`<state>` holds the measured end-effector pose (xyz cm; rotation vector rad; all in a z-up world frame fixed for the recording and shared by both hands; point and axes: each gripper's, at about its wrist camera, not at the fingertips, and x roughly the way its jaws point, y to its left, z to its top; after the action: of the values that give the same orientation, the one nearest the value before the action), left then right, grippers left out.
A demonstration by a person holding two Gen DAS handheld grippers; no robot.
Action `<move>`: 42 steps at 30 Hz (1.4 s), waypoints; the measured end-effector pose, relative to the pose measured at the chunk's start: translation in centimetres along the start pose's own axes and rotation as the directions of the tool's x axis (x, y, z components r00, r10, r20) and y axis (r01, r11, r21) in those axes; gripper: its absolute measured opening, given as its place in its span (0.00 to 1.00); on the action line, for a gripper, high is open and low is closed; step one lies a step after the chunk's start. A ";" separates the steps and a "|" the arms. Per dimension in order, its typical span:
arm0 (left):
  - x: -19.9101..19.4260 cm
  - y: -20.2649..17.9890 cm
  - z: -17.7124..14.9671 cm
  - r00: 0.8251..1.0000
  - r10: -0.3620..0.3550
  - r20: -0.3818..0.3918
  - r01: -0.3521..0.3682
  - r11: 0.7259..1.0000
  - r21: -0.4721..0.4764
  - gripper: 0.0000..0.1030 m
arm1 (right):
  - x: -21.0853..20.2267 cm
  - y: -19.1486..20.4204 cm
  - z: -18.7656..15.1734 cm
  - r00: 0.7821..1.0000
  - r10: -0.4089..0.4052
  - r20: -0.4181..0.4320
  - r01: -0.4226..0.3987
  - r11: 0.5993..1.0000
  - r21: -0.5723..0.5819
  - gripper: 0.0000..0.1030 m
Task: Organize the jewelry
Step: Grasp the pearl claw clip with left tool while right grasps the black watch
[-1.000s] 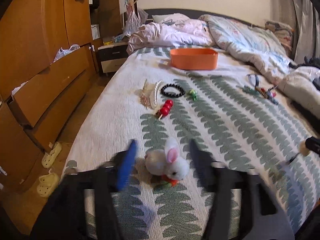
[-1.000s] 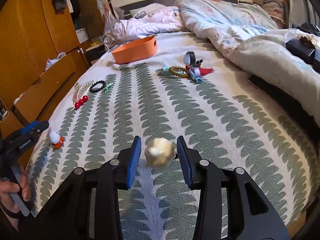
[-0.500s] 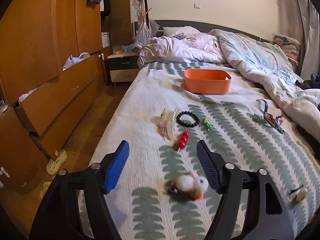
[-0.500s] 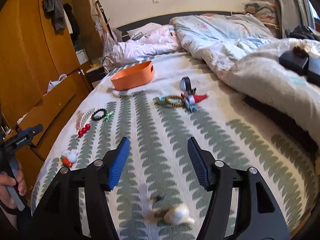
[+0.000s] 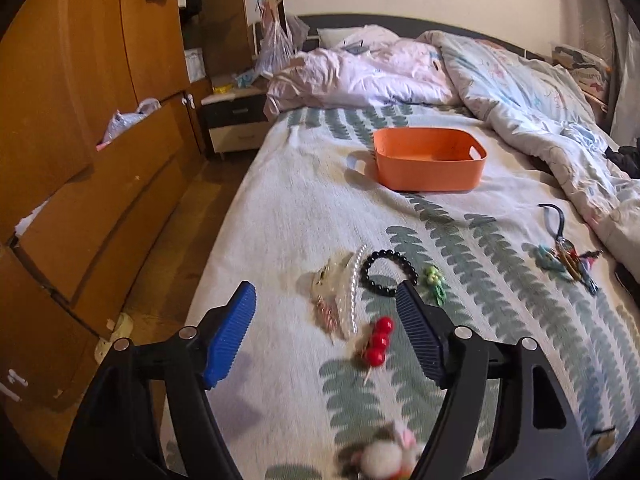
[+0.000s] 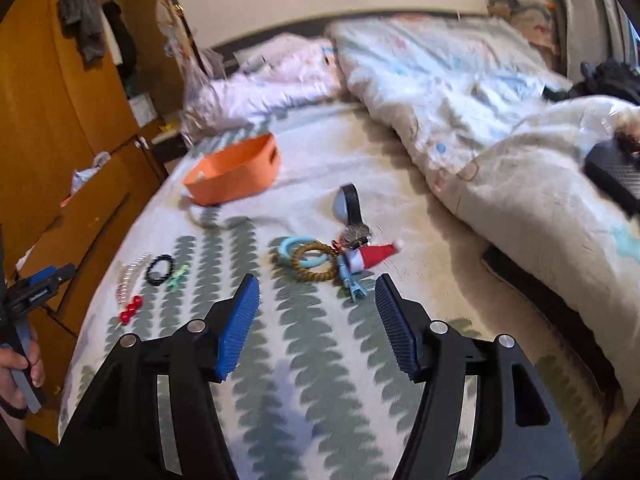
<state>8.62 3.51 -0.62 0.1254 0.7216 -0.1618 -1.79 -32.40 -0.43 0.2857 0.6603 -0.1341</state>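
Both toys released since the earlier frames: I see the rabbit ornament on the bed below my left gripper, whose jaws stand apart and empty. My right gripper, jaws lately widened, is likewise empty. Black bead bracelet, pearl strand and red beads lie near it; orange bin sits farther up the bed.

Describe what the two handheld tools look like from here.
Both match: the left tool and right tool have black plastic forked frames with silver round bolt heads at the pivots, each finger ending in a blue ribbed pad. From the right wrist view, the left tool's body shows black with a blue part and small white lettering, too blurred to read.
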 end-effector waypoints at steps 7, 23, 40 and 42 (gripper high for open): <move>5.2 -0.7 1.0 0.996 -0.010 -0.090 0.009 1.000 -0.001 0.70 | 7.0 -1.7 1.8 0.994 -0.002 -0.109 0.009 0.998 0.060 0.61; 9.3 -1.0 0.7 0.986 0.010 -0.165 -0.007 1.000 0.021 0.70 | 12.4 -0.9 3.2 0.984 -0.056 -0.169 0.058 0.998 0.007 0.60; 12.3 -1.6 0.2 0.975 0.047 -0.217 -0.033 0.997 0.064 0.70 | 19.4 -3.0 5.9 0.929 -0.138 -0.343 0.134 0.990 -0.036 0.61; 12.6 -1.6 0.1 0.973 0.046 -0.227 -0.033 0.998 0.061 0.70 | 19.9 -3.4 5.6 0.923 -0.139 -0.359 0.137 0.990 -0.030 0.61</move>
<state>17.73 0.62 -9.02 0.2154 0.9435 -0.1315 16.35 -37.94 -9.34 0.2614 1.0474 -0.2181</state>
